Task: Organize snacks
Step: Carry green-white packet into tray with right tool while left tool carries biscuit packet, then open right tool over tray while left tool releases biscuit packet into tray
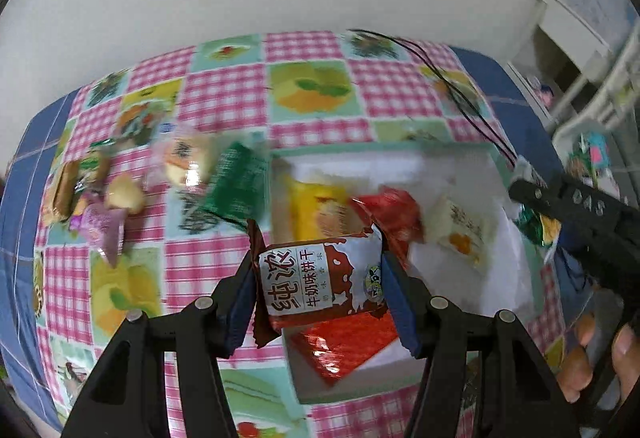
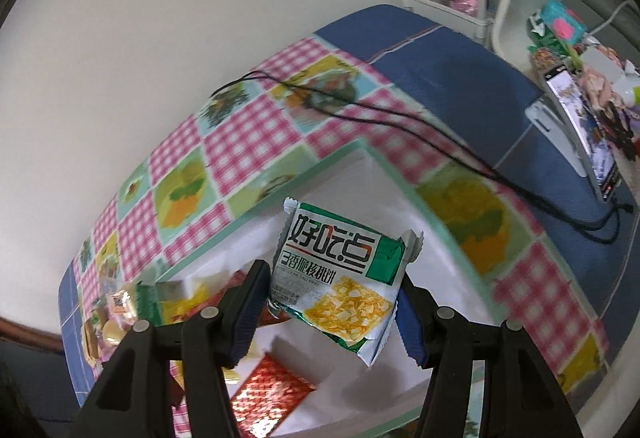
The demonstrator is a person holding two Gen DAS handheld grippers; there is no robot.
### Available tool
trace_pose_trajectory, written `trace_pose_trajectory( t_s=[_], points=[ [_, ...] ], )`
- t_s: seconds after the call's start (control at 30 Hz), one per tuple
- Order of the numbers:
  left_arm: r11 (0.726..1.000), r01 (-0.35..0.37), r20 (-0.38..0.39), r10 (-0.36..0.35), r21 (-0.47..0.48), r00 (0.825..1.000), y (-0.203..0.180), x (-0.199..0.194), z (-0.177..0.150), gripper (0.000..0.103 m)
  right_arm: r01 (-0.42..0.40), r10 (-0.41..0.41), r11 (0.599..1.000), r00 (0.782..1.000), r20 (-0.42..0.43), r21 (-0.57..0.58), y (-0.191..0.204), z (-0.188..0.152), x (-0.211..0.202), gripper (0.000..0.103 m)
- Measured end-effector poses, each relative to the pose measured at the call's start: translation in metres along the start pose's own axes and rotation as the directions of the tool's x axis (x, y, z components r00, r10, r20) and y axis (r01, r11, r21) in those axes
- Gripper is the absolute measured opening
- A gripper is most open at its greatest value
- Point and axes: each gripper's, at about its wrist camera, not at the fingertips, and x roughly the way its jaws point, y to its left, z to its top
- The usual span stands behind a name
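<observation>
Left wrist view: the left gripper (image 1: 318, 284) is clamped on a brown-and-white milk biscuit packet (image 1: 320, 284), held above the near edge of a white tray (image 1: 460, 270) in which red, yellow and white packets are seen; loose snacks (image 1: 116, 193) are scattered on the checked tablecloth (image 1: 224, 97) to the left; the right gripper (image 1: 524, 183) is seen at the tray's right side. Right wrist view: the right gripper (image 2: 332, 302) is closed on a green walnut biscuit packet (image 2: 340, 278), held over the white tray (image 2: 440, 278); a red packet (image 2: 268, 394) is seen below.
</observation>
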Motion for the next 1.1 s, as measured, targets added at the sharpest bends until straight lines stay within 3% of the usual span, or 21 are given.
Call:
trace_pose_trajectory(
  t_s=[0.17,0.4,0.7,0.8,0.87,1.1],
  points=[
    [0.997,0.0,-0.039,0.003,0.073,0.999,-0.029,0.015,-0.008,0.061,0.009,-0.009,1.0,1.0,-0.009,0.001,-0.013,0.004,0.011,0.062],
    [0.995,-0.005,-0.098,0.015,0.099,0.995,-0.042,0.042,-0.014,0.061,0.004,-0.004,0.999,1.0,0.004,-0.036,-0.013,0.005,0.031,0.062],
    [0.994,0.006,-0.059,0.0,0.107,0.998,-0.05,0.051,-0.006,0.061,0.011,-0.011,0.998,1.0,-0.002,-0.06,-0.007,0.004,0.041,0.063],
    [0.994,0.003,-0.038,0.002,0.108,0.999,-0.05,0.045,-0.004,0.062,0.015,-0.016,0.998,1.0,-0.011,-0.053,-0.009,0.004,0.042,0.067],
    [0.994,0.016,-0.035,-0.012,0.104,0.999,-0.048,0.041,-0.003,0.068,0.026,-0.027,0.998,0.999,-0.018,-0.054,-0.009,0.005,0.042,0.074],
    [0.997,0.017,-0.035,-0.015,0.07,0.999,-0.039,0.027,0.0,0.069,0.042,-0.044,0.997,0.999,-0.032,-0.06,-0.006,-0.001,0.032,0.076]
  ],
)
